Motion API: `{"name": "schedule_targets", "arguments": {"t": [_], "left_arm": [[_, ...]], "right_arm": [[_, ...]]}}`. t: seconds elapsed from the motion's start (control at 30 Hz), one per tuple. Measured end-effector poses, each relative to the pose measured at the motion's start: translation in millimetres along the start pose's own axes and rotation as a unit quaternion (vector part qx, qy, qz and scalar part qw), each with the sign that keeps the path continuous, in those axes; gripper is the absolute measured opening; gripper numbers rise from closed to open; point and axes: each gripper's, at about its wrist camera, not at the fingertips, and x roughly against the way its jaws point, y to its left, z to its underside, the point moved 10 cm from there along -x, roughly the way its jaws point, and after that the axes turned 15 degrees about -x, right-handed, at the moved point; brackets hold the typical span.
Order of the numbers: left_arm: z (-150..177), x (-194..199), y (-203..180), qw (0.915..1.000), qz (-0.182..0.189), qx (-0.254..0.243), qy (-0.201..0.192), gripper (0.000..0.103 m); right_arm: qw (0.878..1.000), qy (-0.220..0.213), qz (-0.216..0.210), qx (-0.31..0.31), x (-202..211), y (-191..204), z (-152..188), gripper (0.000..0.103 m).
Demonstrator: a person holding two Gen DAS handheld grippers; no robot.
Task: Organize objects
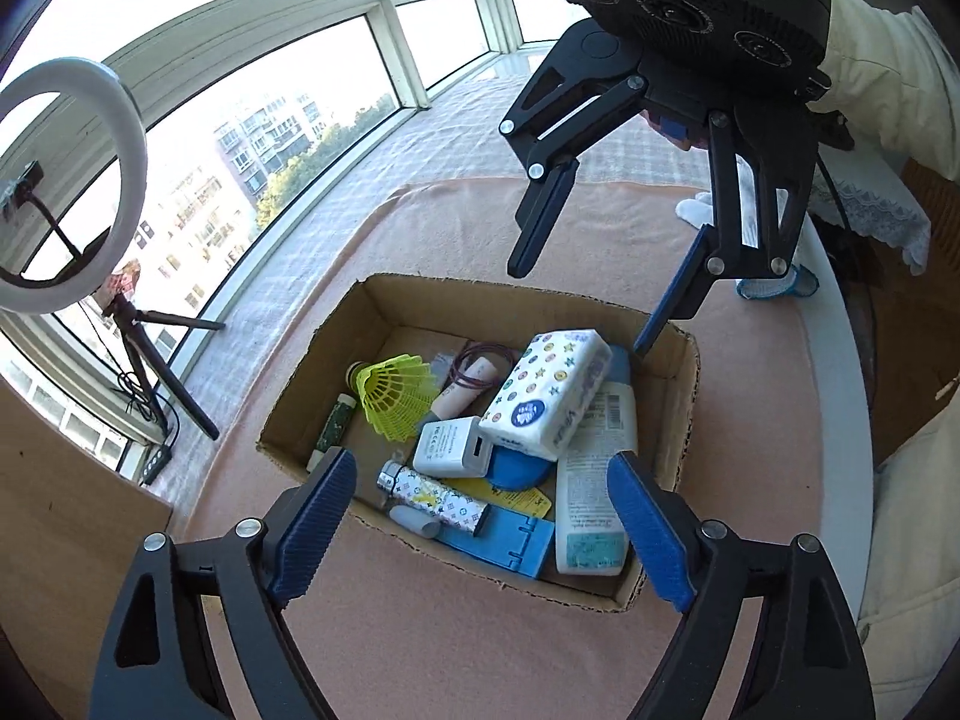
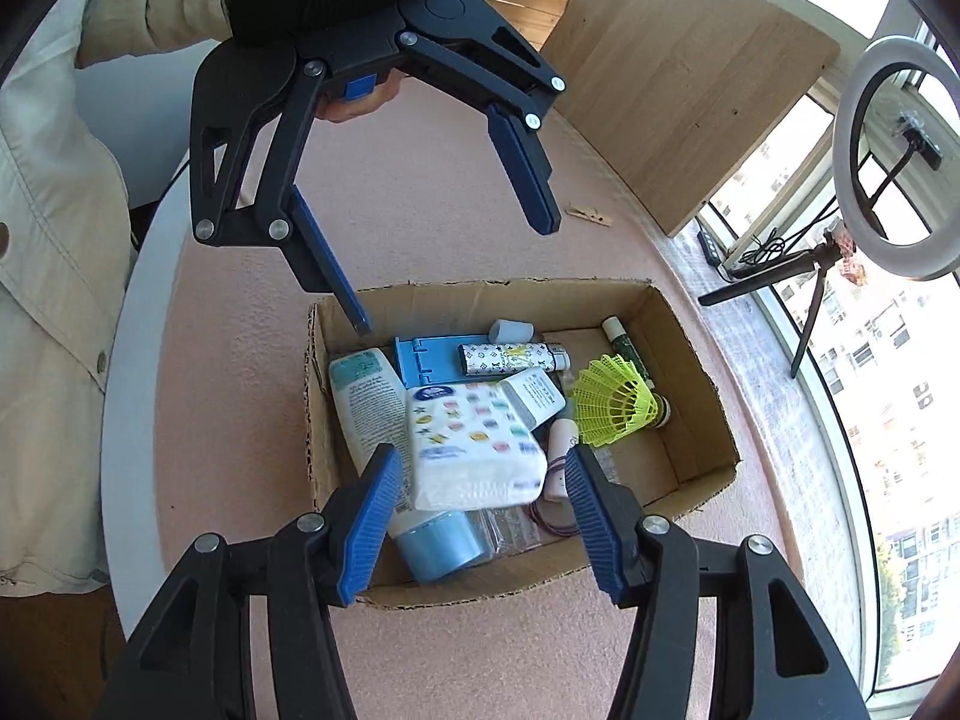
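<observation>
I'm in a glazed balcony room of a high-rise flat: curved windows [image 1: 252, 114] look out on apartment blocks [image 1: 264, 132] and treetops. A ring light [image 1: 72, 180] on a tripod [image 1: 162, 360] stands by the glass. My counter [image 2: 456, 192] wears a pink cloth, with a wooden board [image 2: 690, 78] leaning nearby.

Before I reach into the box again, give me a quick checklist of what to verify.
1. Left gripper empty, fingers apart: ok.
2. Right gripper empty, fingers apart: ok.
3. Tissue pack resting on top of the pile inside the cardboard box: ok.
4. Yellow shuttlecock inside the box: ok.
5. Everything collected: not ok, a wooden clothespin lies on the pink cloth outside.
6. Items buried beneath the pile: cannot tell.
</observation>
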Motion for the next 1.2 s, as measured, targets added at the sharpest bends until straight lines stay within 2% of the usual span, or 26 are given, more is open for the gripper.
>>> {"name": "schedule_targets", "arguments": {"t": [0.17, 0.27, 0.37, 0.47, 0.53, 0.57, 0.67, 0.73, 0.8, 0.93, 1.03, 1.17, 1.2], "left_arm": [[39.2, 26.1, 6.8, 0.9982, -0.034, 0.049, -0.004, 0.091], [73.0, 49.1, 12.3, 0.9936, -0.066, 0.092, -0.005, 0.093], [121.6, 65.1, 28.9, 0.9842, -0.098, 0.147, 0.0, 0.093], [172.8, 97.0, 40.4, 0.9697, -0.13, 0.207, 0.002, 0.093], [210.7, 119.8, 50.9, 0.9528, -0.152, 0.263, 0.006, 0.095], [230.8, 131.4, 57.1, 0.9417, -0.161, 0.295, 0.011, 0.097], [288.0, 162.9, 72.4, 0.8972, -0.178, 0.404, 0.0, 0.101], [326.1, 176.7, 78.6, 0.8666, -0.199, 0.457, 0.027, 0.102], [355.0, 189.9, 80.4, 0.842, -0.223, 0.489, 0.047, 0.102], [389.1, 211.1, 73.1, 0.8142, -0.257, 0.517, 0.063, 0.102], [407.6, 213.1, 60.7, 0.7993, -0.25, 0.542, 0.07, 0.102], [425.1, 204.3, 40.8, 0.784, -0.248, 0.562, 0.089, 0.102], [430.9, 201.9, 36.8, 0.7802, -0.245, 0.568, 0.093, 0.102]], "right_arm": [[0.998, -0.012, 0.046, -0.038, 6.9, -5.9, -7.5, 0.06], [0.994, -0.015, 0.088, -0.07, 5.0, -10.2, -20.6, 0.064], [0.985, -0.028, 0.122, -0.121, -1.1, -12.8, -47.2, 0.068], [0.968, -0.041, 0.157, -0.192, -10.7, -5.7, -86.3, 0.071], [0.956, -0.044, 0.174, -0.234, -22.0, 7.5, -113.4, 0.073], [0.95, -0.036, 0.18, -0.253, -32.6, 14.5, -126.2, 0.074], [0.94, -0.012, 0.202, -0.276, -77.7, 30.5, -164.0, 0.074], [0.926, 0.004, 0.196, -0.324, -112.6, 28.7, -179.1, 0.074], [0.91, 0.008, 0.172, -0.378, -145.8, 20.5, -189.5, 0.074], [0.883, 0.023, 0.178, -0.434, -202.2, -7.0, -194.2, 0.074], [0.862, 0.025, 0.168, -0.477, -232.8, -27.8, -197.3, 0.074], [0.854, 0.042, 0.184, -0.484, -268.7, -50.2, -203.5, 0.071], [0.851, 0.046, 0.191, -0.487, -274.6, -56.3, -204.1, 0.064]]}}
